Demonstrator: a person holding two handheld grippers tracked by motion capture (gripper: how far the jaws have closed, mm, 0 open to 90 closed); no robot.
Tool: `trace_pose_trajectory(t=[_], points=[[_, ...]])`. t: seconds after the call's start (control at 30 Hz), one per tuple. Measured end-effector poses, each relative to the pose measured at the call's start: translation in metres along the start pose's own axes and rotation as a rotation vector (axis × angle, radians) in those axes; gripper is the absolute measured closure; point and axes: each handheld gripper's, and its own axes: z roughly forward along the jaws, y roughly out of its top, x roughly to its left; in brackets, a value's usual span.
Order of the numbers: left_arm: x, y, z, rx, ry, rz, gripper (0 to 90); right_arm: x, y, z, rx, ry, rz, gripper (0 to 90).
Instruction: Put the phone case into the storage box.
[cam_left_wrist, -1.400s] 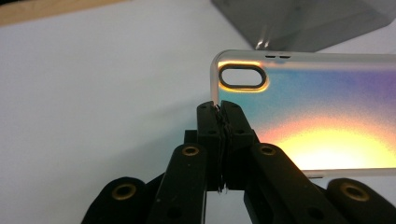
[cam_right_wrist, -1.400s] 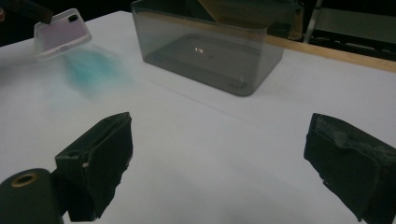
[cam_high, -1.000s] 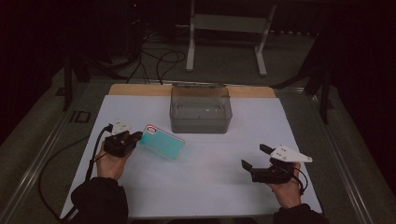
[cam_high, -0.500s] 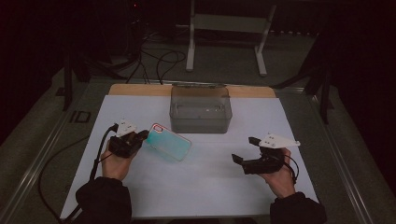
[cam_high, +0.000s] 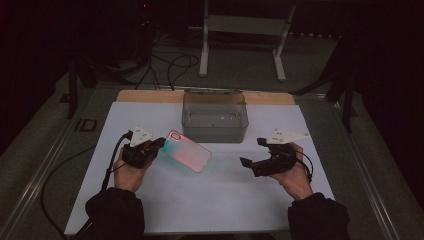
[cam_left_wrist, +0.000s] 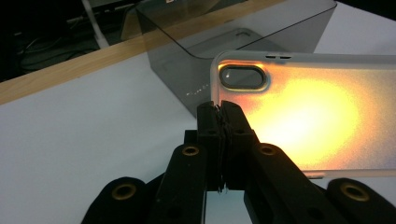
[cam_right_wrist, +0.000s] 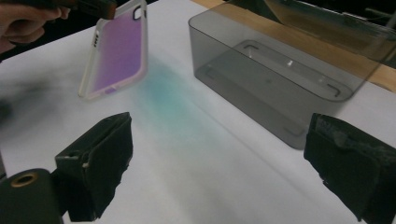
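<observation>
Left tool (cam_high: 159, 145) clamps the phone case (cam_high: 189, 151) by its edge near the camera cutout; the left gripper view shows the jaws pressed together on the rim, case (cam_left_wrist: 308, 112) glowing orange-yellow. The case is off the desk (cam_high: 220, 210), tilted, hanging just in front of the smoky clear box (cam_high: 215, 116) and to the left of its front wall, not touching it as far as I can tell. In the right gripper view the case (cam_right_wrist: 116, 51) reads purple, held up at an angle with a teal tint cast on the white sheet below.

Versus 1.0 s ago: the case lay flat on the desk next to the left tool, teal looking; now it is lifted, and sits further right, toward desk centre. Half a second ago it was already raised but further left and still teal. The left hand (cam_high: 131, 170) has shifted slightly right and forward.

Right tool (cam_high: 250, 152) has jaws wide apart, holding nothing; in the right gripper view its two pads (cam_right_wrist: 107, 163) frame bare sheet and the box (cam_right_wrist: 280, 79). It has moved in from the far right edge toward the middle, now well closer to the case but still apart from it. The box has not moved.
</observation>
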Motion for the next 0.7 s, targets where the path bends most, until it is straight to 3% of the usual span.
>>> trace_pose_trajectory(t=[0.3,0.7], points=[[-0.005,0.002,0.001,-0.022,-0.018,0.019,89.2,0.002,0.023,0.008,0.022,0.055,-0.030,8.1],[-0.014,0.009,-0.001,-0.059,-0.038,0.049,89.2,0.001,0.042,0.024,0.079,0.124,-0.029,8.0]])
